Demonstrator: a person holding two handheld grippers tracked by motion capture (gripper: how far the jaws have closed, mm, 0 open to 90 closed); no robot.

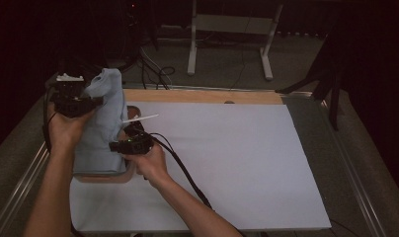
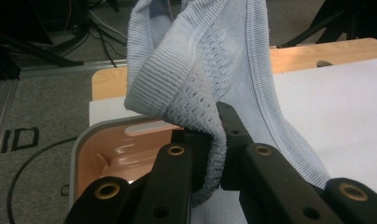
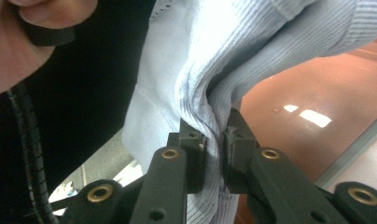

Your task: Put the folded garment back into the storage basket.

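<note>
A light blue knitted garment hangs bunched above an orange basin with a grey rim at the table's left. My left gripper holds its upper part up high, the jaws shut on a ribbed fold of the knit. My right gripper sits lower, at the cloth's right edge, and is shut on a gathered pleat. In the left gripper view the gripper pinches the cloth over the basin. In the right gripper view the gripper has the basin's orange inside behind it.
A white sheet covers most of the table, with a wooden strip along its far edge. Metal rails run along the table's sides. A white stand and cables lie on the floor beyond.
</note>
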